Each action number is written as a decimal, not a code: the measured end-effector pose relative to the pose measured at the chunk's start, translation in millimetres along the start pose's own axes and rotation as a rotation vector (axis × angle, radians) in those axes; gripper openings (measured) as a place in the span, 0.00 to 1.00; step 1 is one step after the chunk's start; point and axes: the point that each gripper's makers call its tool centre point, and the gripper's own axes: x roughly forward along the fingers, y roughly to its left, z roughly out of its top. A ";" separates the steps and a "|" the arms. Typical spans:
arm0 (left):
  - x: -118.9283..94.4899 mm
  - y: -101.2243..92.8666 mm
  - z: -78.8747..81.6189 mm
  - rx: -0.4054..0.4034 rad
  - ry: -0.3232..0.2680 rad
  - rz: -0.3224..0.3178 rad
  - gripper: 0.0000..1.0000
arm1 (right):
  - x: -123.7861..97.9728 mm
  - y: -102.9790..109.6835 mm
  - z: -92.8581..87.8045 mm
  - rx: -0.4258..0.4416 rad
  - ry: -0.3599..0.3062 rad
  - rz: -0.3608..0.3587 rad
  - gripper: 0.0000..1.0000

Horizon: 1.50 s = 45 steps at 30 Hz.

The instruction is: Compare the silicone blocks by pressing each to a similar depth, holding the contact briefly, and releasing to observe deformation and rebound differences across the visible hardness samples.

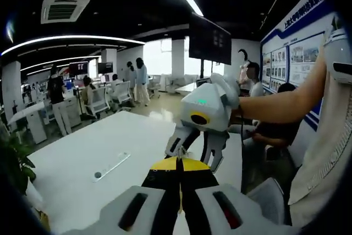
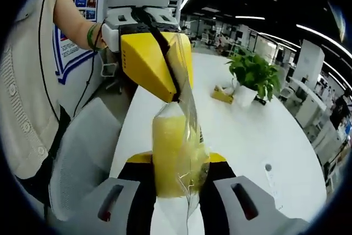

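Plainly, the right gripper [image 2: 179,171] had its yellow-tipped fingers [image 2: 137,160] closed on a yellow silicone block [image 2: 170,155] sealed in a clear plastic bag [image 2: 187,136], held in the air above the near edge of the white table [image 2: 242,130]. The left gripper [image 2: 157,61] pinched the bag's upper part between its closed yellow fingers, so both held the same bag at opposite ends. In the left gripper view, the left gripper [image 1: 180,164] had its tips pressed together, with the bag edge too thin to make out, and the right gripper [image 1: 201,147] hung just beyond them. A small label on the bag was too blurred to read. On the table lay a white remote [image 1: 111,167] near the middle, and a potted green plant [image 2: 253,78] stood toward the far edge beside a small yellow object [image 2: 223,95]. Blue wall posters [image 1: 291,53] carried writing that could not be read at that size.
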 end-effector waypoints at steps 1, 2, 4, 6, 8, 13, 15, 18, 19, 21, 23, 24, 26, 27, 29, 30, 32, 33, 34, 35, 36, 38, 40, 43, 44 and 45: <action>0.0 -0.4 0.0 0.002 0.001 0.000 0.00 | -0.1 -0.3 0.1 -0.008 0.000 -0.002 0.23; 0.0 -1.3 0.0 0.005 0.002 -0.002 0.00 | -0.2 -0.5 0.1 -0.008 -0.001 -0.003 0.22; -0.9 -4.2 0.0 0.001 0.001 -0.004 0.00 | -0.5 0.2 0.2 -0.011 0.001 -0.006 0.21; -1.4 -6.2 0.4 0.014 0.001 -0.004 0.00 | -0.4 1.0 0.3 -0.005 0.003 -0.006 0.20; -1.9 -8.3 0.8 0.019 0.001 -0.006 0.00 | -0.7 1.7 1.1 -0.016 0.002 -0.013 0.18; -3.3 -11.3 2.7 0.042 -0.003 -0.011 0.00 | -1.5 4.3 3.8 -0.004 -0.001 -0.013 0.14; -3.7 -13.0 2.8 0.038 -0.005 -0.016 0.00 | -1.6 5.2 3.9 0.009 -0.002 -0.009 0.13; -3.7 -14.5 1.0 0.047 -0.003 -0.015 0.00 | -0.6 7.9 3.0 0.028 0.003 0.001 0.12; -3.8 -15.2 0.8 0.052 -0.004 -0.015 0.00 | -0.4 7.8 3.2 0.032 0.000 0.001 0.12; -4.0 -15.5 0.8 0.054 -0.004 -0.016 0.00 | -0.4 8.9 3.0 0.043 0.001 0.005 0.12; -3.7 -16.0 0.3 0.066 -0.004 -0.016 0.00 | -0.3 10.2 2.7 0.044 0.006 0.009 0.12; -3.4 -15.0 0.4 0.071 -0.005 -0.017 0.00 | -0.3 9.6 2.8 0.049 0.004 0.008 0.12; -3.0 -14.0 0.2 0.078 -0.006 -0.019 0.00 | -0.6 10.1 2.6 0.037 0.003 0.003 0.12; -3.0 -14.0 0.3 0.080 -0.006 -0.021 0.00 | -1.2 9.6 2.6 0.033 0.002 -0.001 0.12; -2.8 -14.5 0.5 0.081 -0.010 -0.025 0.00 | -1.9 8.4 1.5 0.035 0.005 -0.001 0.12; -2.8 -14.8 0.8 0.085 -0.011 -0.026 0.00 | -2.1 8.6 1.5 0.030 0.005 -0.004 0.12; -2.5 -16.2 0.7 0.094 -0.011 -0.028 0.00 | -2.8 9.8 1.4 0.036 0.006 -0.001 0.12; -2.1 -17.3 0.2 0.100 -0.009 -0.031 0.00 | -3.2 10.5 0.8 0.024 0.009 -0.006 0.12; -1.9 -17.6 0.1 0.102 -0.009 -0.032 0.00 | -3.5 10.6 0.7 0.026 0.010 -0.006 0.12; -1.5 -18.1 0.0 0.105 -0.011 -0.034 0.00 | -4.0 12.3 0.2 0.034 0.012 -0.003 0.12; -1.4 -18.5 -0.1 0.102 -0.011 -0.035 0.00 | -4.3 12.8 -0.1 0.027 0.013 -0.005 0.12; -1.0 -19.7 -0.2 0.099 -0.012 -0.037 0.00 | -5.9 12.0 -1.6 0.034 0.015 -0.003 0.12; -0.6 -21.5 -0.6 0.109 -0.011 -0.039 0.00 | -6.1 12.4 -2.1 0.030 0.016 -0.004 0.11; -0.1 -22.5 -1.4 0.113 -0.007 -0.038 0.00 | -6.1 13.4 -2.9 0.037 0.017 -0.001 0.11; 0.2 -23.3 -1.7 0.117 -0.005 -0.038 0.00 | -6.0 13.5 -3.2 0.035 0.019 0.000 0.11; 0.2 -23.9 -1.8 0.120 -0.004 -0.038 0.00 | -6.1 13.5 -3.3 0.036 0.019 0.000 0.11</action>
